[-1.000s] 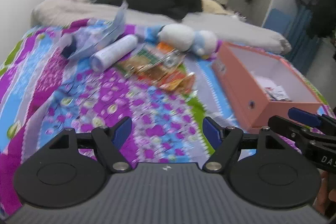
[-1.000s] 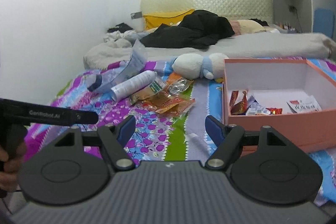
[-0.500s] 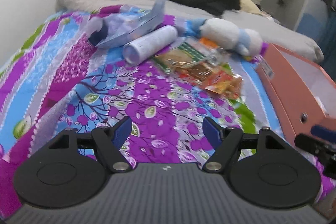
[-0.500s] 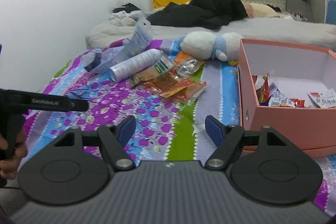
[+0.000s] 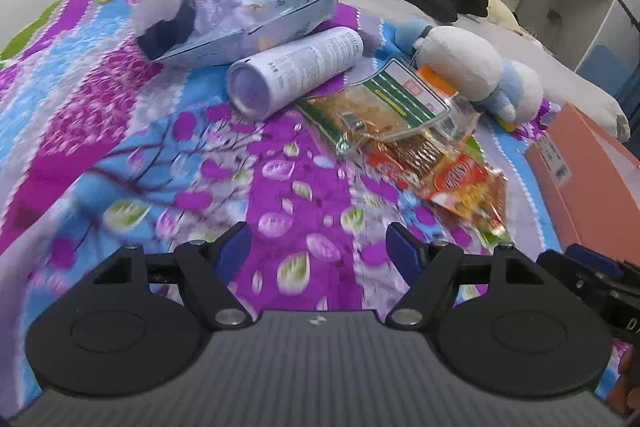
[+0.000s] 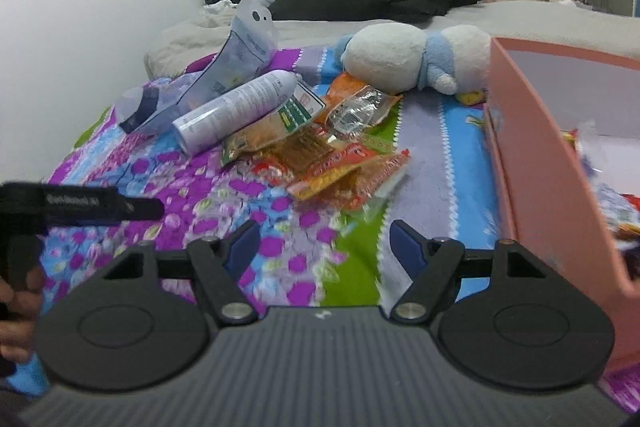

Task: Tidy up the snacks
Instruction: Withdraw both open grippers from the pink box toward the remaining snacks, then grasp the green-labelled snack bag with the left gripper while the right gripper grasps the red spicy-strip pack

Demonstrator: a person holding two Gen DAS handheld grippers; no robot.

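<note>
- Approaching snack packets (image 5: 404, 131) at frame centre on bed (image 5: 248, 187); left claw (image 5: 318, 247) spread, gripping nothing.
- Right claw (image 6: 320, 245) spread, empty; next calling for pinching one packet, then carrying toward pink box (image 6: 548, 163) at right.

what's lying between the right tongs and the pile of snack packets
Nothing but bare floral bedspread lies between the open right tongs and the snack packets; the right wrist view shows it.
</note>
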